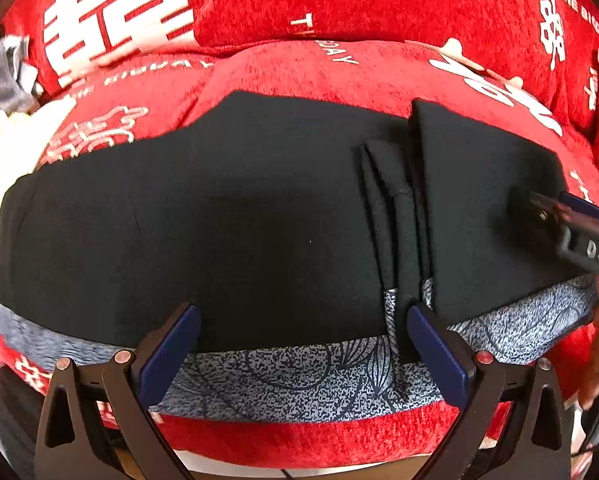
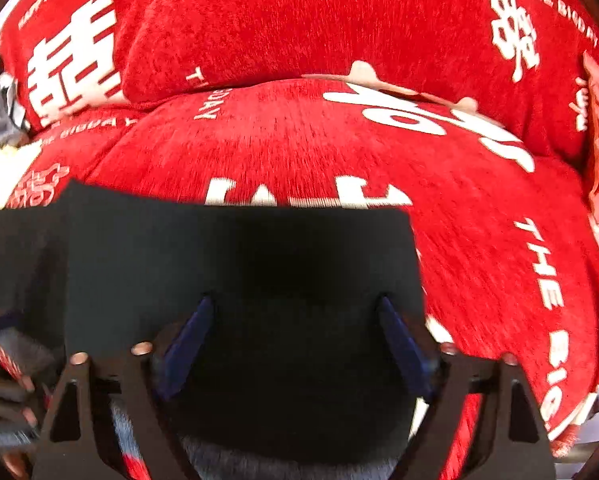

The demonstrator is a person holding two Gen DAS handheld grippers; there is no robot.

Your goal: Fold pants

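Observation:
Black pants [image 1: 219, 220] lie folded across a red sofa seat, with a grey patterned waistband [image 1: 291, 376] along the near edge. Several folded layers stack near the right [image 1: 395, 208]. My left gripper [image 1: 303, 320] is open, its blue pads just over the near edge of the pants. My right gripper [image 2: 295, 312] is open, hovering low over the right end of the pants [image 2: 239, 264]. The right gripper also shows at the right of the left wrist view [image 1: 571, 220], above the cloth.
The red sofa cover [image 2: 339, 140] with white lettering spreads under and behind the pants. A red back cushion [image 1: 339, 0] rises behind. Grey and white cloth [image 1: 3, 80] sits at the far left. The sofa's front edge [image 1: 299, 440] is close below the waistband.

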